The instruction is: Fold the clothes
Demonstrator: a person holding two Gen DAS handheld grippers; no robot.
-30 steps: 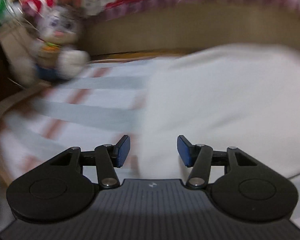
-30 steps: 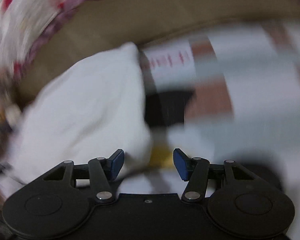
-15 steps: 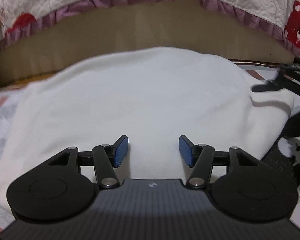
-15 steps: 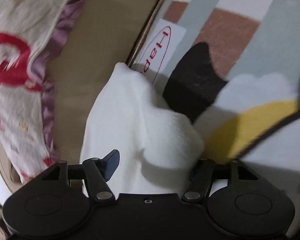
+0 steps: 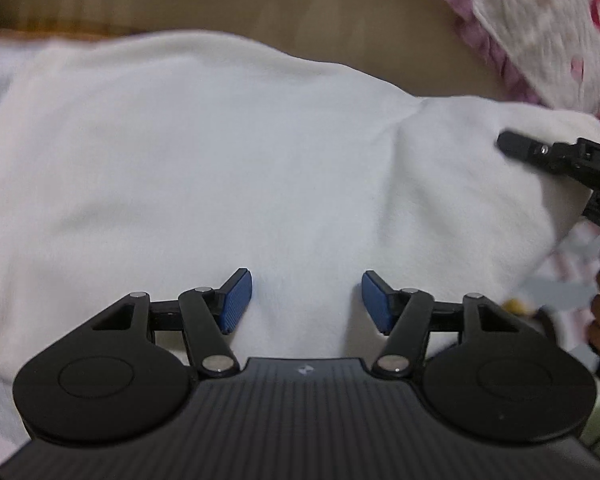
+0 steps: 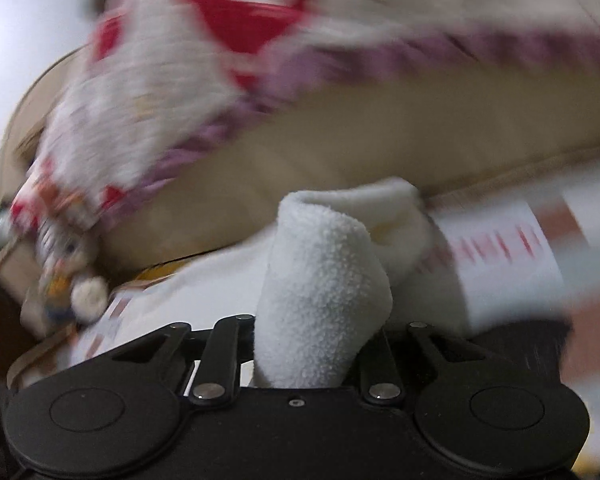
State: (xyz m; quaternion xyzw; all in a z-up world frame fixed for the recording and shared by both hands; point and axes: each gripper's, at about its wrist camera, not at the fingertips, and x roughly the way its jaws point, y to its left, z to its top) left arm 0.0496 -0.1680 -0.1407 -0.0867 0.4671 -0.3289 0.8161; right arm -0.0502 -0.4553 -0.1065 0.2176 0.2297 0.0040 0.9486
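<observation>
Apparently right gripper [image 6: 320, 344] clamps fleece [image 6: 324, 280].

Right tongs [image 6: 320, 344] pads buried in fleece [image 6: 324, 288]; quilt [image 6: 172, 92] blurred.

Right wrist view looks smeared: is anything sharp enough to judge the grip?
Right wrist view: quilt and mat motion-blurred, but the white fleece garment between the right gripper is crisp. Left wrist view: mild blur, left gripper sharp.

White fleece garment [image 5: 228, 152]; cream quilt [image 6: 172, 92] with red prints, purple trim.
</observation>
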